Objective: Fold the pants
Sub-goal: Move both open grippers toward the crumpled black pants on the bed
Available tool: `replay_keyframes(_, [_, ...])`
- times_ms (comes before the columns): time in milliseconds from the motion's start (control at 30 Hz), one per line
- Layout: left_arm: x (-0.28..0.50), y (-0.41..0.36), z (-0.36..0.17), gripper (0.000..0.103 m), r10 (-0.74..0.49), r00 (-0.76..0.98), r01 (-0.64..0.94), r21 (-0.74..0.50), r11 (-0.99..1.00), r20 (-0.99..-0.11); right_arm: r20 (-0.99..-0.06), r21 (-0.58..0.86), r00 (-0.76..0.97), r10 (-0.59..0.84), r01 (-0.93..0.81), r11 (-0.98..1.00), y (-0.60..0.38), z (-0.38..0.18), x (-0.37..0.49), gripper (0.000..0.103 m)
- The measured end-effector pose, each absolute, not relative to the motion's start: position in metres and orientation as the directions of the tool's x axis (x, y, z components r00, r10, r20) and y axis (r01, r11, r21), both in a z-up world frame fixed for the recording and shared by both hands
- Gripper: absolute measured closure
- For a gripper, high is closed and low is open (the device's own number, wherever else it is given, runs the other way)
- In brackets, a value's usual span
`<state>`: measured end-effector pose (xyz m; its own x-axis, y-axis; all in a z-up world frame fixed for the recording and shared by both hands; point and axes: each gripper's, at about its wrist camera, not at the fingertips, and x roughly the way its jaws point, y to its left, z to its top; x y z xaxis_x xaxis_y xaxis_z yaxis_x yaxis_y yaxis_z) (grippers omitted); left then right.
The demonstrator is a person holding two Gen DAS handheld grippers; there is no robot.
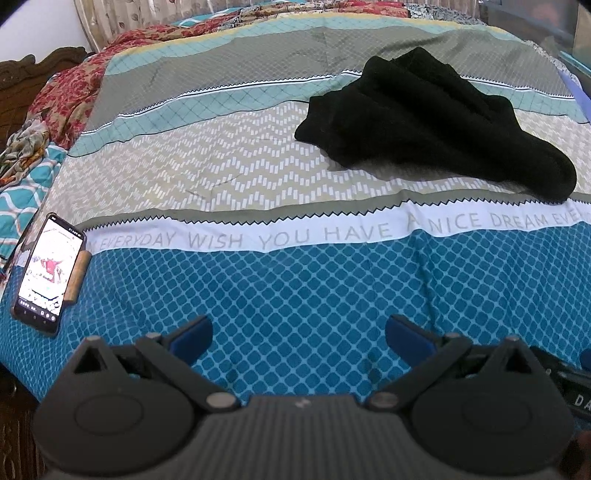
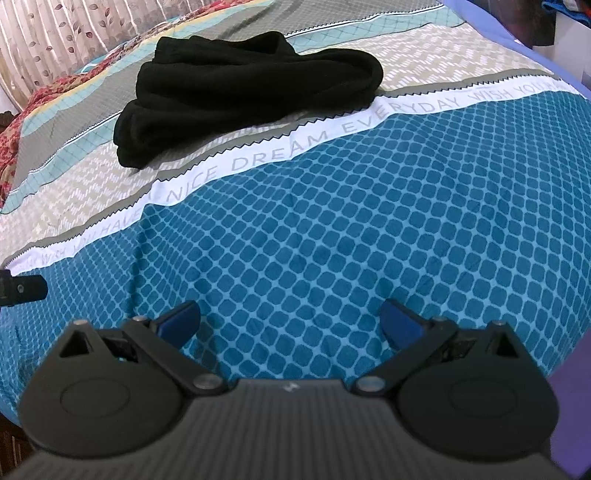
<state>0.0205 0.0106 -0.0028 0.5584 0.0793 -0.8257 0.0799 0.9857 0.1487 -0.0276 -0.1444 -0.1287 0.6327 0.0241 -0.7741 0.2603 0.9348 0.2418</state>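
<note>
The left gripper (image 1: 299, 339) is spread wide, its two blue-padded fingers (image 1: 194, 338) well apart with nothing between them, pointing forward and slightly down. The right gripper (image 2: 290, 321) is in the same pose: jaws wide apart, blue pads (image 2: 400, 325) bare and gripping nothing. The two are held side by side, since a dark part of the right gripper shows at the left one's right edge, and a black tip of the left shows far to the right one's left.

Patterned bedsheet (image 1: 295, 280) w/ teal diamond band & printed text strip covers the bed, a lit phone (image 1: 48, 273) lies at its left edge, red floral blanket (image 1: 70, 96) bunched far left, leaf-print curtain (image 2: 55, 33) behind.
</note>
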Motion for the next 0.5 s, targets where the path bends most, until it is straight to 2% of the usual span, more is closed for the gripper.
replay_keyframes(500, [0.027,-0.009,-0.013,0.000,0.101,0.533,0.128,0.198,0.972,-0.840,-0.729,0.242,0.684,0.027,0.220,0.945,-0.109,-0.137,-0.003,0.000])
